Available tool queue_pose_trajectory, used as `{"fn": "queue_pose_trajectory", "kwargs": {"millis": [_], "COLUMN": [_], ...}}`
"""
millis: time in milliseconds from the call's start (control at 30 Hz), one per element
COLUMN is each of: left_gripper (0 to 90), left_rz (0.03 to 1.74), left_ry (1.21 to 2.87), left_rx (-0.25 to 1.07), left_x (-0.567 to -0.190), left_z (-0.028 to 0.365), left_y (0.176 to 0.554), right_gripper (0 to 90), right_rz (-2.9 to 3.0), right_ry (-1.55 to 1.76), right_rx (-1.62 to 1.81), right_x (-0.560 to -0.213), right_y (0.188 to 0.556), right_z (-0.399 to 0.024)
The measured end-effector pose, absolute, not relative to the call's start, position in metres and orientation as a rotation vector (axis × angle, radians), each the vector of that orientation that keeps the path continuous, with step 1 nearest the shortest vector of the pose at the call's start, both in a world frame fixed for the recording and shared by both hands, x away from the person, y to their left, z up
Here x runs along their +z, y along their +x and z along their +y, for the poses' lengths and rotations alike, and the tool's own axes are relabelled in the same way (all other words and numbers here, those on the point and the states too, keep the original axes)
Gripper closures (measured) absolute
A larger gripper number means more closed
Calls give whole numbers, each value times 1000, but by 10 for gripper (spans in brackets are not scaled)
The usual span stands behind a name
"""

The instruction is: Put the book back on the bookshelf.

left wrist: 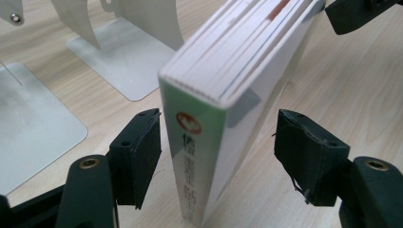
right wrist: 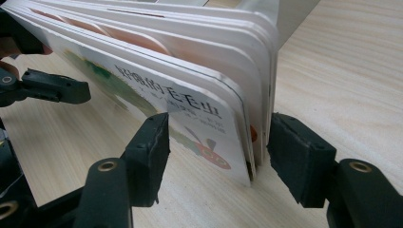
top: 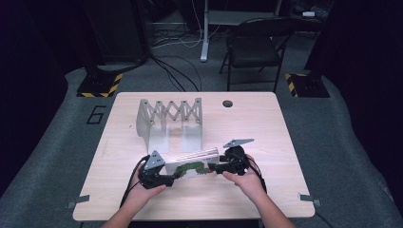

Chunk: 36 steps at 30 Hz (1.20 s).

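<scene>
Both hand-held grippers, left [top: 177, 175] and right [top: 212, 167], straddle a thick white glossy board book [top: 192, 161] standing on the pale wooden worktop [top: 256, 128], jaws spread, not pinching.

A thick board book [right wrist: 157, 80] stands on edge on the pale wooden worktop [right wrist: 342, 71], its page-edge end between the two black jaws of the right hand-held gripper [right wrist: 216, 152]; the right pad touches the back cover, the left sits just off the illustrated front; the other hand-held gripper [right wrist: 47, 88] reaches in at far left
</scene>
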<state>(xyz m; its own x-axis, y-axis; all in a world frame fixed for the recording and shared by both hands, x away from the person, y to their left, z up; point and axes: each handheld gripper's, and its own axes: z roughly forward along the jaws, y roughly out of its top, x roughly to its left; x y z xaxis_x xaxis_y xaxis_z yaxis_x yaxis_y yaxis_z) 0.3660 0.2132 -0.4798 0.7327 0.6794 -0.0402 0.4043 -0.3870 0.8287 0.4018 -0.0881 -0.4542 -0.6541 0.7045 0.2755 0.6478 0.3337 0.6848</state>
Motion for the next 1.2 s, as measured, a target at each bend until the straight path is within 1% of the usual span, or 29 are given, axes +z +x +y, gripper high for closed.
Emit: {"fn": "queue_pose_trajectory", "kwargs": {"millis": [367,633,833,1200], "left_gripper": [330,333,339,371], "left_rz": [786,731,734,699], "left_ry": [2024,2036,2027,2036], "left_rx": [362,345,327,299], "left_x": [-475,-468,-465,-463], "left_z": [207,200,197,195], "left_y": [372,375,377,366], "right_gripper": [393,393,394,405], "right_rz": [2497,2479,2477,2459], "right_ry": [1299,1300,1323,1327], "right_rx": [1229,1233,1232,1224], "right_x": [-456,-456,-455,-456], "right_y": [402,401,401,402], "right_z": [-93,-96,-96,-96]}}
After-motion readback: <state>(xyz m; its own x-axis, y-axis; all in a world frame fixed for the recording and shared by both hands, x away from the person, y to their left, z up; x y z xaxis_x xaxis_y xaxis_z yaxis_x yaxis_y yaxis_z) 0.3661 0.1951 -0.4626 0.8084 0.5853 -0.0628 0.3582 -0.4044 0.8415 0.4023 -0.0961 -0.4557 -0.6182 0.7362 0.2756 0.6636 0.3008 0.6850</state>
